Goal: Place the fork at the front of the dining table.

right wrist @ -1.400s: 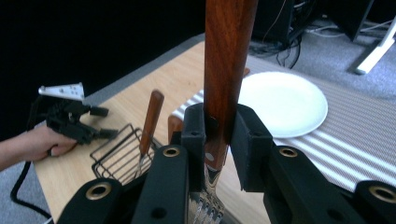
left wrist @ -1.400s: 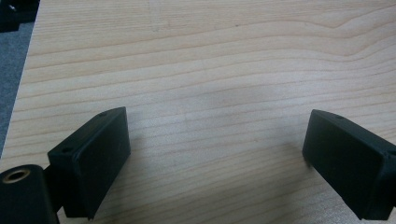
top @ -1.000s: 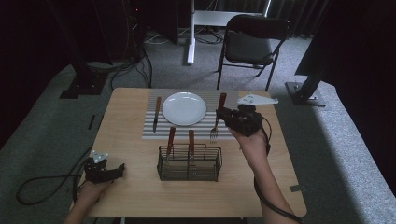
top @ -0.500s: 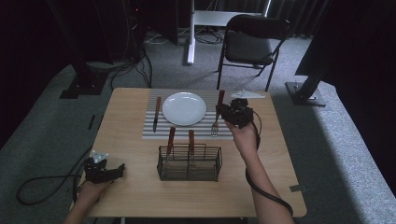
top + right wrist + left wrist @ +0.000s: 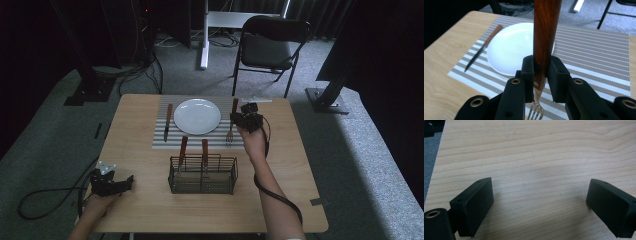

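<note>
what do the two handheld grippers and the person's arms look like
Both grippers are black. The left gripper carries a grey three-cornered plate and trails a black cable off the table. The right gripper has blocky black jaws with brass-ringed holes; its cable loops along the forearm. Both forearms are bare, no sleeves.

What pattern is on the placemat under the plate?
Thin grey and white stripes on the placemat, clearest in the right gripper view.

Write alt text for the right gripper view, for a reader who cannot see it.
The right gripper clamps a wooden-handled fork between its two black jaws, tines pointing toward the camera. Beyond lie a white plate on a striped placemat and a knife left of the plate.
</note>
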